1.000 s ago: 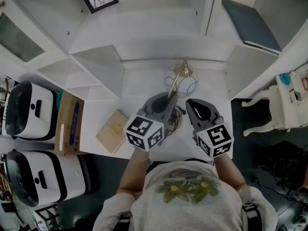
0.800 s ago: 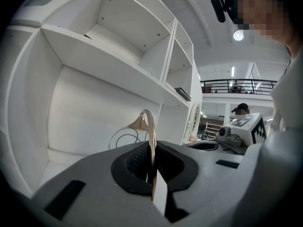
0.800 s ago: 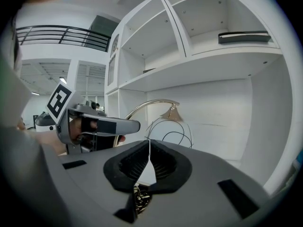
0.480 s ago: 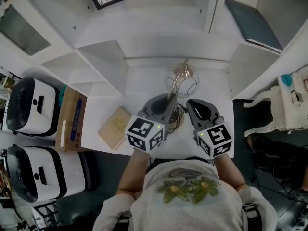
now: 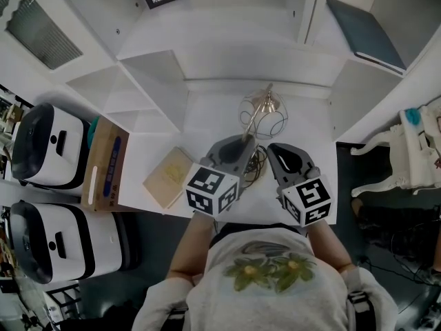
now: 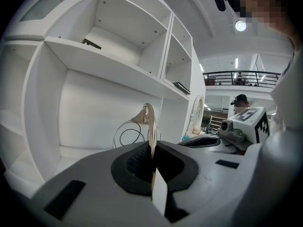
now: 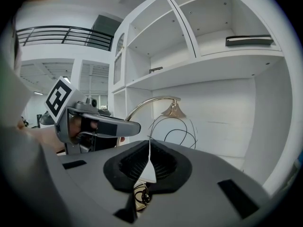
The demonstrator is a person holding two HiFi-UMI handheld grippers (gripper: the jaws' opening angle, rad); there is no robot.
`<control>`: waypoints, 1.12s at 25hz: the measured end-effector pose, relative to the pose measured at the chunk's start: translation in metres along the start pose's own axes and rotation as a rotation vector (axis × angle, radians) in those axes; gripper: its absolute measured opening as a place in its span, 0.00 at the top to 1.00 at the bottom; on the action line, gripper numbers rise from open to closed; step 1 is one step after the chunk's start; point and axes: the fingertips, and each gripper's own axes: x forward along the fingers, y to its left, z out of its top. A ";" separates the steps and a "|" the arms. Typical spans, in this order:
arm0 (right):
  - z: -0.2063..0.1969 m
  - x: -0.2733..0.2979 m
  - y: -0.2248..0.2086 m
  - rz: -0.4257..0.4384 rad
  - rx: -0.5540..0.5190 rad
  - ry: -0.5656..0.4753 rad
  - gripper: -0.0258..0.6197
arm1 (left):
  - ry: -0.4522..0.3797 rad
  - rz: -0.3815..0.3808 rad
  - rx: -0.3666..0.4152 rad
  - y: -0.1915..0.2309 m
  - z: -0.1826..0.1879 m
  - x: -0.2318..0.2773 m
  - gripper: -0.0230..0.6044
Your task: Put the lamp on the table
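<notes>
The lamp [image 5: 262, 109] has a curved gold stem, a small gold cone and a thin wire-cage shade. It stands over the white table [image 5: 207, 116] below the shelves. My left gripper [image 5: 241, 143] is shut on the gold stem [image 6: 151, 126], which rises straight out from between its pads. Close on its right, my right gripper [image 5: 277, 152] is shut with nothing between its pads. In the right gripper view the lamp [image 7: 173, 111] arches above my right gripper [image 7: 148, 156], with my left gripper [image 7: 133, 125] beside it. The lamp's dark cord [image 5: 256, 163] lies bunched under the grippers; the base is hidden.
A tan book [image 5: 167, 176] lies on the table's left part, next to a cardboard box [image 5: 103, 163] and two white appliances [image 5: 43, 150]. Shelf compartments rise behind, one holding a dark book [image 5: 365, 33]. A white chair [image 5: 406, 150] stands to the right.
The head view has drifted a little, so the scene sits slightly more to the right. Both grippers and the lamp keep the same places relative to each other.
</notes>
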 end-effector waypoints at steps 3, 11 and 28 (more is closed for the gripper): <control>-0.001 -0.002 0.004 -0.001 -0.003 0.006 0.91 | 0.014 0.010 0.001 0.001 -0.001 -0.002 0.92; -0.004 -0.006 0.010 -0.017 0.007 0.010 0.91 | 0.034 -0.008 0.011 -0.003 -0.006 -0.007 0.92; 0.003 -0.022 0.031 -0.063 0.040 0.006 0.91 | 0.114 -0.016 0.023 -0.003 -0.021 -0.016 0.92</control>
